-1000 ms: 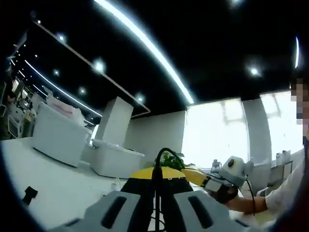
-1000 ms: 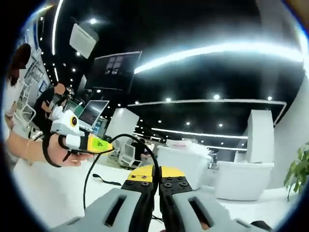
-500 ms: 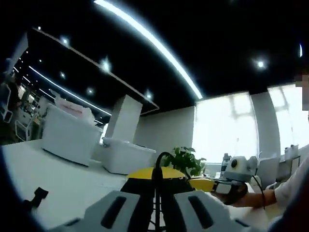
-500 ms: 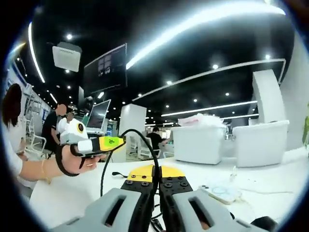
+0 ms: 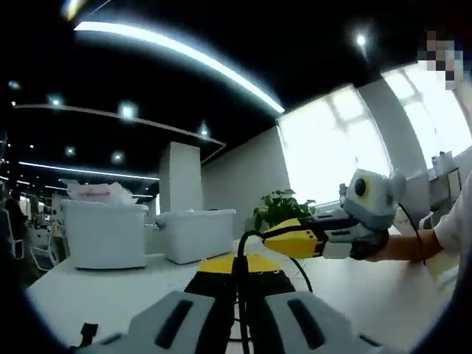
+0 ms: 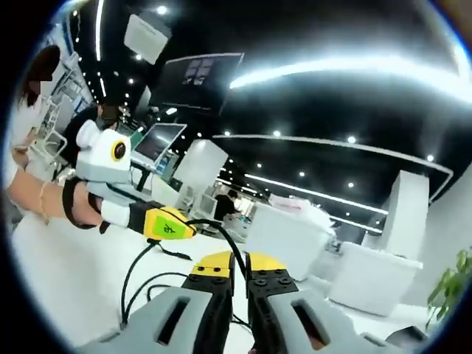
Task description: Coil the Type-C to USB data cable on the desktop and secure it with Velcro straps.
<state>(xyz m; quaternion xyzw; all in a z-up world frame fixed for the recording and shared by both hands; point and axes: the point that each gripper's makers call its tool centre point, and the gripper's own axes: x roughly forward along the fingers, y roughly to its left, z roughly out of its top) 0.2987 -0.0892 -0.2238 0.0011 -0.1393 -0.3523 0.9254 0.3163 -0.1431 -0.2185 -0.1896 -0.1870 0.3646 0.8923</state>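
Both grippers are held up above the white desk (image 5: pixel 369 295), pointing out into the room. The left gripper (image 5: pixel 240 284) has its jaws squeezed together on the black cable (image 5: pixel 240 254), which loops up between them. The right gripper (image 6: pixel 238 276) is also clamped on the cable (image 6: pixel 214 236), which hangs down to the desk (image 6: pixel 66 280).

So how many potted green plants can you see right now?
1 that shows in each view: the leafy green plant by the bright window in the left gripper view, and a green plant at the right gripper view's edge, possibly the same one.
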